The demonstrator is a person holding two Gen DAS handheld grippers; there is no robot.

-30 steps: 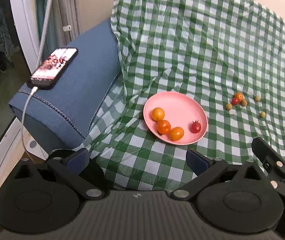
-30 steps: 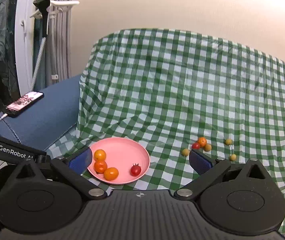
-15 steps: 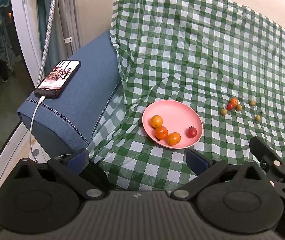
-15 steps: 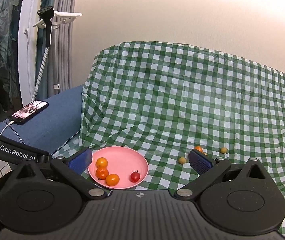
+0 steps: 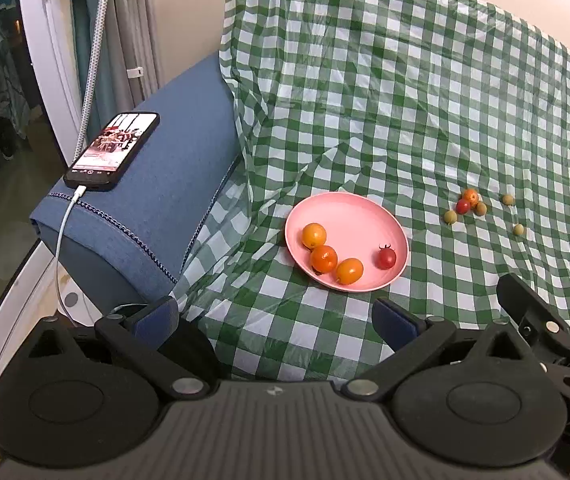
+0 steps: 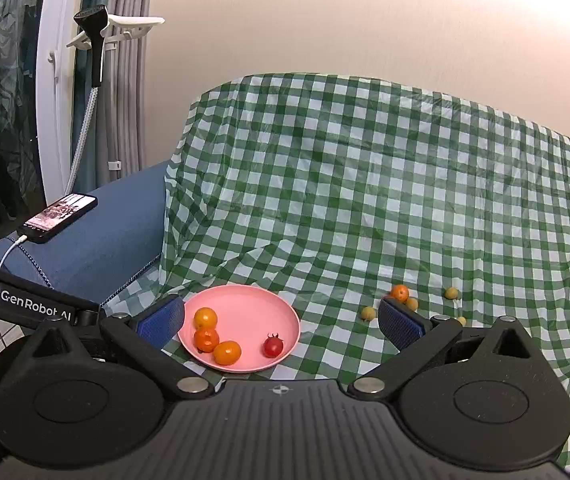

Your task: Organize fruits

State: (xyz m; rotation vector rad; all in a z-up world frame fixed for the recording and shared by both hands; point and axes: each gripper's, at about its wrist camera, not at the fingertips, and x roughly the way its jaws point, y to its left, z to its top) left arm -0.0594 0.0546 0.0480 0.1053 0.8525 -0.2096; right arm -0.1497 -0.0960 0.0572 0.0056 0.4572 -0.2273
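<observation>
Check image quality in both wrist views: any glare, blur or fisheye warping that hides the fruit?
Left wrist view: sharp, evenly lit; the pink plate and loose fruit are clear, with soft sheen on the checked cloth. Right wrist view: the wall bows from fisheye warping and brightens top right; the right gripper pad covers part of the loose fruit.

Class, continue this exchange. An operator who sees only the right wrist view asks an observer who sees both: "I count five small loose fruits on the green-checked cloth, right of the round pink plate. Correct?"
Observer: No, six. The blue finger pad in your view hides a small red tomato, right beside the small orange tomato.
Operator: Is the left gripper free to help?
Observer: Yes. The left gripper is open, with nothing between its fingers.
</observation>
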